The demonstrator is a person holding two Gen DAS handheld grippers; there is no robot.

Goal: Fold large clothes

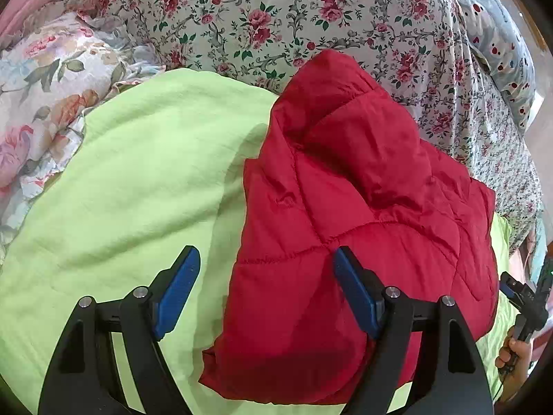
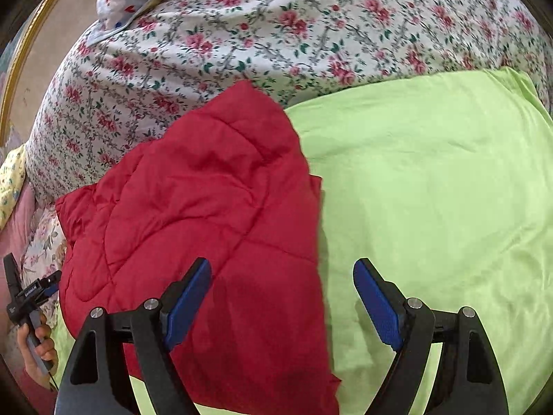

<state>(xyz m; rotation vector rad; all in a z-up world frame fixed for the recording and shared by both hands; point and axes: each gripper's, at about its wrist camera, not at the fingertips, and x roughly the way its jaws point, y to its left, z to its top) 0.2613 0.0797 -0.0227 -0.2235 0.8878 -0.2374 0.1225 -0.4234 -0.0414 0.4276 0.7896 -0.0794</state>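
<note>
Red quilted jacket [image 1: 363, 207] lies folded on green sheet [image 1: 138, 173] on the bed, long axis running away from me. My left tool [image 1: 266, 294] and right tool [image 2: 281, 306] both gape wide, empty, straddling its near edges; neither clearly nearer.

lime-green cotton sheet [image 1: 131, 180] is spread as landmark | white rose-printed bedspread [image 1: 276, 17] is seen beyond it | pale large-flowered ruffled quilt [image 1: 45, 97] is bunched at its left edge

Hidden and cropped parts

The red quilted jacket [image 1: 345, 207] is cut off by the lower edge in the right wrist view; its underside and inner folds are concealed, and much of the green sheet [image 2: 432, 190] is covered by it.
</note>
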